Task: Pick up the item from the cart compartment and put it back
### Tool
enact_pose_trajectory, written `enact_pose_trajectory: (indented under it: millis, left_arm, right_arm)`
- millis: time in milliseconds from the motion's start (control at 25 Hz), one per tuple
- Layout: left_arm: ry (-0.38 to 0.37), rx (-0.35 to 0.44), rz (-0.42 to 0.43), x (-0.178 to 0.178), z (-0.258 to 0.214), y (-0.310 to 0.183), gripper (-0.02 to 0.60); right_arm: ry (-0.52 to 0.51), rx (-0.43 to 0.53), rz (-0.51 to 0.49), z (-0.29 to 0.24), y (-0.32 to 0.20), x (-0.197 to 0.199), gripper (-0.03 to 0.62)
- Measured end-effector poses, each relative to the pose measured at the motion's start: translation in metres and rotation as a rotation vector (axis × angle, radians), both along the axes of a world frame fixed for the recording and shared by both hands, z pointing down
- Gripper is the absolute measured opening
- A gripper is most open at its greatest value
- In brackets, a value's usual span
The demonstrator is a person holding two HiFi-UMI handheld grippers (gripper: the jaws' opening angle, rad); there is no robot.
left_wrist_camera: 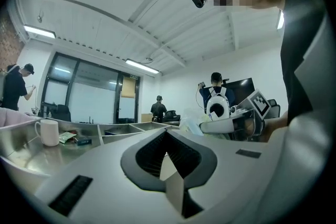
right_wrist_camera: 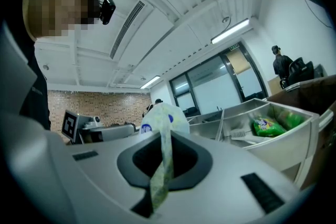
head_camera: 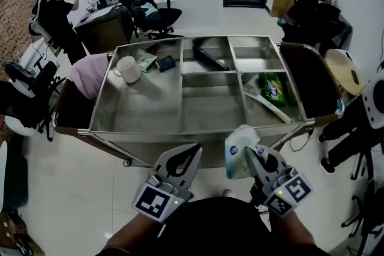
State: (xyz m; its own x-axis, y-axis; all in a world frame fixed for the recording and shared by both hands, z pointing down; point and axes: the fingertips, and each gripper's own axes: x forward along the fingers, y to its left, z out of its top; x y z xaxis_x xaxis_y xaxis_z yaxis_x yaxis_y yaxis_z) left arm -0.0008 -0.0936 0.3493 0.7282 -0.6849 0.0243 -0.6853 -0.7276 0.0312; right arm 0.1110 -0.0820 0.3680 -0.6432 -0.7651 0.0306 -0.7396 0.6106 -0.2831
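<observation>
Both closed tight: right gripper [head_camera: 250, 156] pinches pale packet [head_camera: 236, 154], left gripper [head_camera: 193, 154] empty

pale packet [head_camera: 238, 151], blue print | upright, edge pinched in right hand-held gripper [head_camera: 249, 154] | near cart [head_camera: 180, 135] front rim

White mug [head_camera: 126, 68] stands beside a greenish packet [head_camera: 146, 61], office chair [head_camera: 157, 15] beyond.

Brushed-metal cart [head_camera: 144, 106], glossy plastic packet [head_camera: 239, 151]
</observation>
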Motion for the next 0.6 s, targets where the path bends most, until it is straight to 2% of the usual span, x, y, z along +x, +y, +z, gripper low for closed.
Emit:
enact_pose_trajectory:
  millis: [160,320,600]
  left_arm:
    - [0.045,0.006,0.006,-0.0015,-0.0048,0.0001,0.000]
    - [0.002,0.018,-0.010,-0.0034,-0.0012,-0.0028,0.000]
    - [-0.002,0.008,-0.005,-0.0025,-0.0008,-0.0028,0.000]
  right_arm:
    - [-0.002,-0.009,-0.008,0.0020,-0.0007,-0.0024,0.015]
    - [-0.004,-0.009,-0.009,0.0028,-0.0011,-0.0032,0.015]
    - [-0.008,-0.008,-0.009,0.0017,-0.0014,-0.0036,0.015]
